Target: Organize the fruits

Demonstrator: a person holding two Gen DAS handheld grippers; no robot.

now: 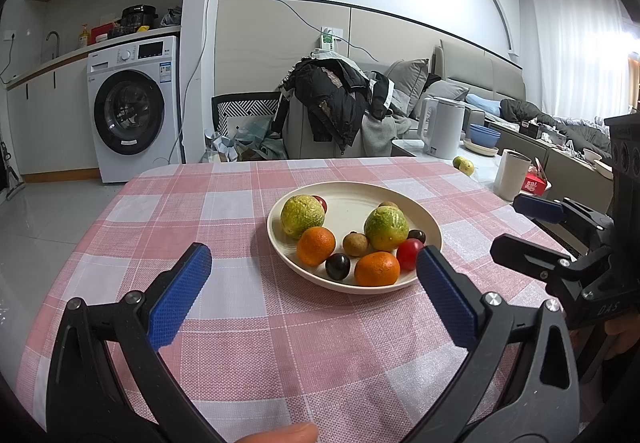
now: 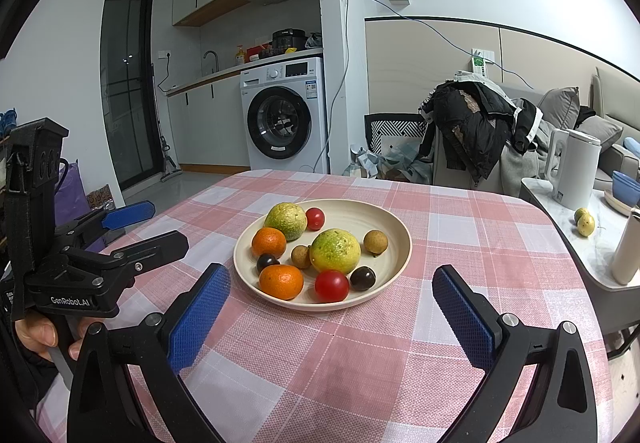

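- I hold my left gripper (image 1: 314, 267) above the near part of the table, jaws spread wide, nothing between the blue pads (image 1: 180, 299).
- I hold my right gripper (image 2: 332, 289) just to the right of it, jaws equally wide, also empty.
- In the right wrist view the left gripper (image 2: 138, 227) shows at the left edge, with my hand (image 2: 44, 335) wrapped around its handle.
- In the left wrist view the right gripper (image 1: 532, 227) shows at the right edge.
- Both grippers stay clear of the plate and do not touch it.
- The table carries a pink-and-white checked cloth (image 1: 248, 343).
- A cream plate (image 1: 352, 199) sits on the cloth, right of centre in the left wrist view, just beyond both sets of fingertips.
- Plate contents, left wrist view:
- Two large yellow-green fruits, one at far left (image 1: 302, 215), one at right (image 1: 386, 228).
- Two oranges, one at left (image 1: 316, 245), one at the near rim (image 1: 377, 269).
- One red tomato (image 1: 409, 253) at near right; a second red one (image 1: 322, 203) sits partly hidden behind the far-left green fruit.
- One dark plum-coloured fruit (image 1: 338, 266) between the oranges; another (image 1: 417, 235) at the right.
- One small brown fruit (image 1: 355, 243) in the middle; another (image 1: 388, 205) at the far side.
- Off the plate: yellow-green fruit (image 2: 585, 223) lies on a side counter (image 2: 576, 243) to the far right, near a white kettle (image 2: 574, 171).
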